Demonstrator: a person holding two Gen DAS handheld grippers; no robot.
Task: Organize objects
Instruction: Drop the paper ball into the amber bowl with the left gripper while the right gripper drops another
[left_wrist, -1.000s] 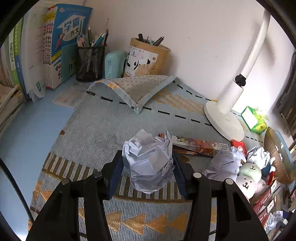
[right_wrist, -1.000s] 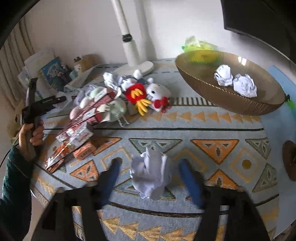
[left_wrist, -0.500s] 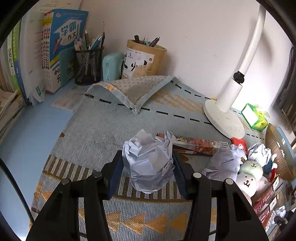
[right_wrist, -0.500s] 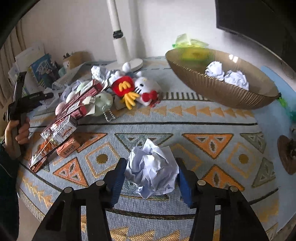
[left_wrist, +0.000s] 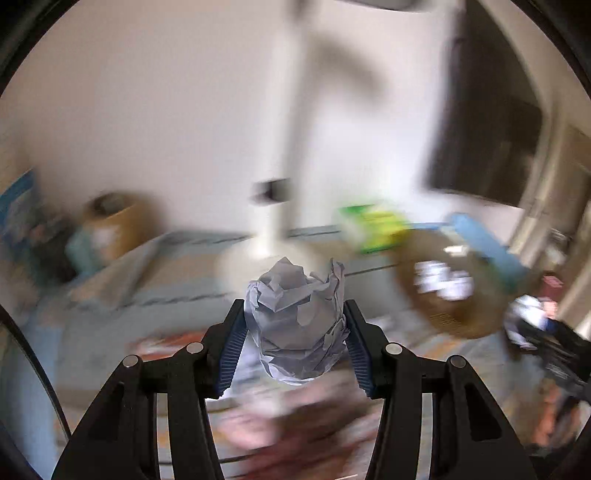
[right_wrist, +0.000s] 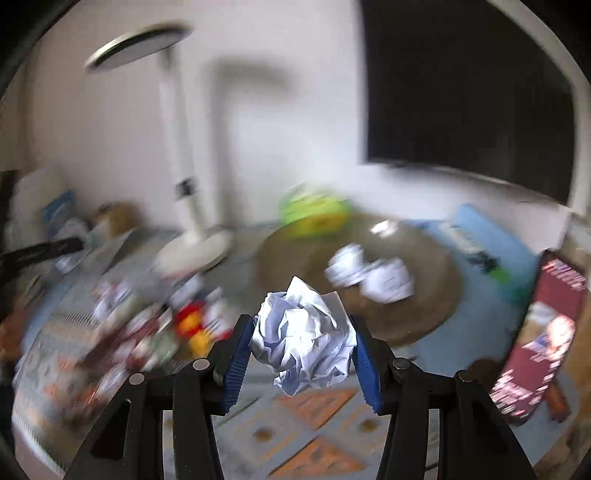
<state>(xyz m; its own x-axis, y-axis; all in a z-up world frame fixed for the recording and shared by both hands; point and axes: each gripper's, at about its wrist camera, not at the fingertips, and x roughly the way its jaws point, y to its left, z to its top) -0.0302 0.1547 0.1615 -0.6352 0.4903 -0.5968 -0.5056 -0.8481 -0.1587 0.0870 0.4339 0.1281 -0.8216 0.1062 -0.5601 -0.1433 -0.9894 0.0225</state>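
Both views are blurred by motion. My left gripper (left_wrist: 295, 334) is shut on a crumpled ball of white paper (left_wrist: 297, 325), held up off the patterned cloth. My right gripper (right_wrist: 303, 343) is shut on a second crumpled paper ball (right_wrist: 304, 339), also lifted clear of the cloth. A wide brown bowl (right_wrist: 436, 314) sits beyond the right gripper, and two paper balls (right_wrist: 369, 275) lie in it. In the left wrist view the same bowl (left_wrist: 454, 317) lies to the right. At that view's right edge the other gripper (left_wrist: 535, 332) shows as a dark blur.
A white desk lamp (right_wrist: 192, 243) stands behind the toys (right_wrist: 192, 325) and snack packets (right_wrist: 110, 332) on the left of the cloth. A green pack (right_wrist: 314, 214) sits behind the bowl. A dark red box (right_wrist: 543, 332) stands at the right, a black screen (right_wrist: 461, 92) on the wall.
The right gripper closed on the paper ball that lay between its fingers and lifted it. The left gripper rose and swung right with its ball, from the books and pen cups toward the bowl.
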